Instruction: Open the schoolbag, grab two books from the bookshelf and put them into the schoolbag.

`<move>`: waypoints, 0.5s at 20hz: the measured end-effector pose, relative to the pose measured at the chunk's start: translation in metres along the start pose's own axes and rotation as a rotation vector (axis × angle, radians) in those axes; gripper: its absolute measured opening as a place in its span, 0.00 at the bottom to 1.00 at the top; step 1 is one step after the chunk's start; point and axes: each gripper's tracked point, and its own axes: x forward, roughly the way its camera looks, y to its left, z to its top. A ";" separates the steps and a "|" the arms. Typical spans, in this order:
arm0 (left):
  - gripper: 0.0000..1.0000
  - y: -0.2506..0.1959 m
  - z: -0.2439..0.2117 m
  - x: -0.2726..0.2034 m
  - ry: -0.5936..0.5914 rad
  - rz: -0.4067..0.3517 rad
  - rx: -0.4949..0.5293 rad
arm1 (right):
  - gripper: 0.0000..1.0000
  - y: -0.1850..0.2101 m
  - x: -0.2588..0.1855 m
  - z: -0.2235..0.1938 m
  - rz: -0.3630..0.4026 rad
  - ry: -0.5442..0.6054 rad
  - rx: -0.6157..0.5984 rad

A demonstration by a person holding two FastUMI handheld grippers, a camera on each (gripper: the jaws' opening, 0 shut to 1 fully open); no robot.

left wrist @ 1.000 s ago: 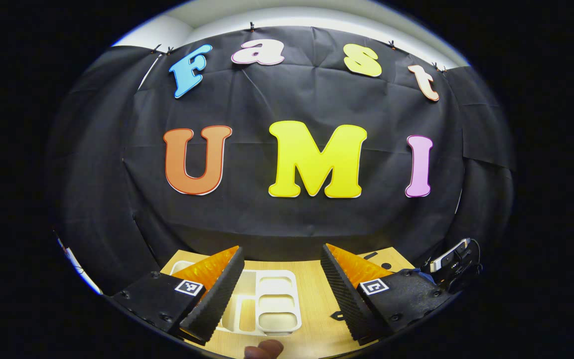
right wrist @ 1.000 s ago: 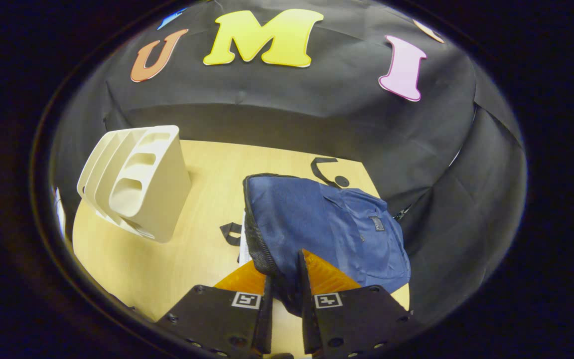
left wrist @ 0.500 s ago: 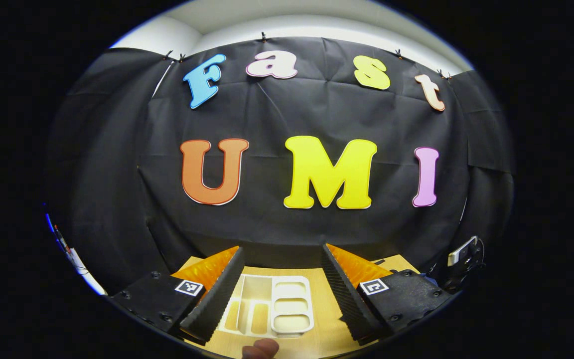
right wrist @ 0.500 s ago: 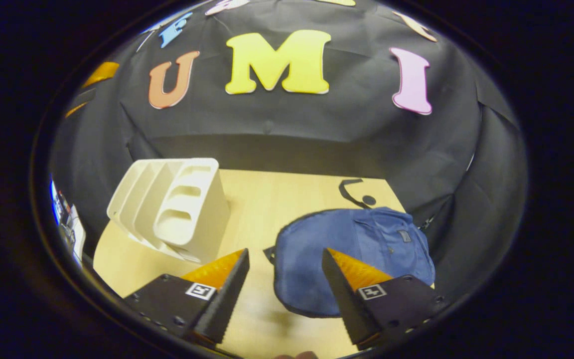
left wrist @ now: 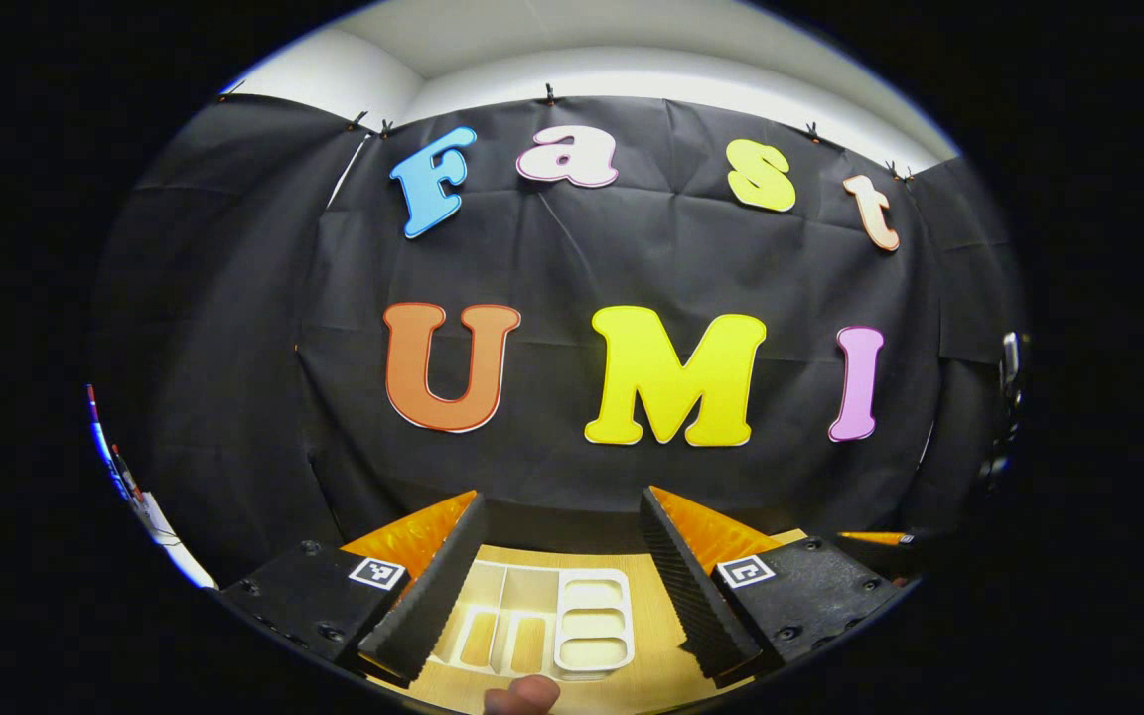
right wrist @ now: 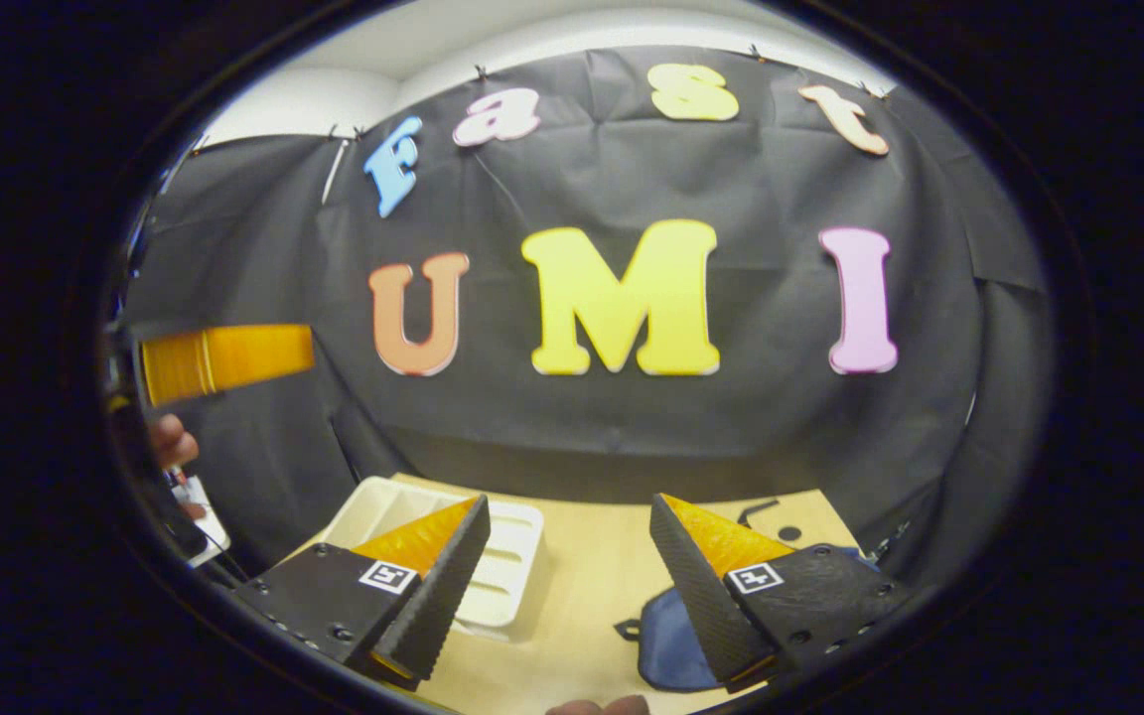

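Pale wood worktop (right wrist: 582, 586): it carries the bookshelf toward its left edge and the schoolbag toward its near right corner, the two apart.
Left hand-held gripper (left wrist: 560, 556): its two fingers are spread wide with nothing between them, held up over the worktop with the bookshelf below; in the right gripper view it also shows far off at the left (right wrist: 224, 359), with part of a hand (right wrist: 171, 442) under it.
Bookshelf (left wrist: 542, 621): a cream plastic rack with upright dividers and slotted sides, stiff and light by the look of it; in the right gripper view it sits partly behind the right tool's own left finger (right wrist: 507, 556). I can make out no books in the slots visible here.
Right hand-held gripper (right wrist: 570, 566): jaws wide apart, empty, raised above the worktop between the bookshelf and the schoolbag.
Schoolbag (right wrist: 676, 645): blue cloth, lying flat at the near right edge, partly hidden by the right finger. Whether its zip is open cannot be told.
Handling, schoolbag: soft and floppy, so it will likely sag when lifted; the opening edge or zip pull looks the best place to pinch.
Handling, books: probably stiff and flat; pinch across the covers near the spine.
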 end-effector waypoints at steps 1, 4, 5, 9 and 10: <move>0.98 0.003 0.006 -0.002 -0.013 0.005 0.002 | 0.98 0.005 -0.001 0.015 0.009 -0.042 -0.003; 0.98 0.007 0.016 -0.004 -0.033 0.015 0.003 | 0.97 0.018 -0.008 0.042 0.041 -0.106 -0.003; 0.98 0.007 0.019 -0.006 -0.043 0.014 0.008 | 0.97 0.020 -0.012 0.049 0.046 -0.129 0.008; 1.00 0.012 0.031 -0.018 -0.107 0.027 0.043 | 0.97 0.013 -0.021 0.064 0.002 -0.211 0.030; 1.00 0.013 0.030 -0.021 -0.116 0.031 0.053 | 0.97 0.009 -0.021 0.068 -0.013 -0.223 0.037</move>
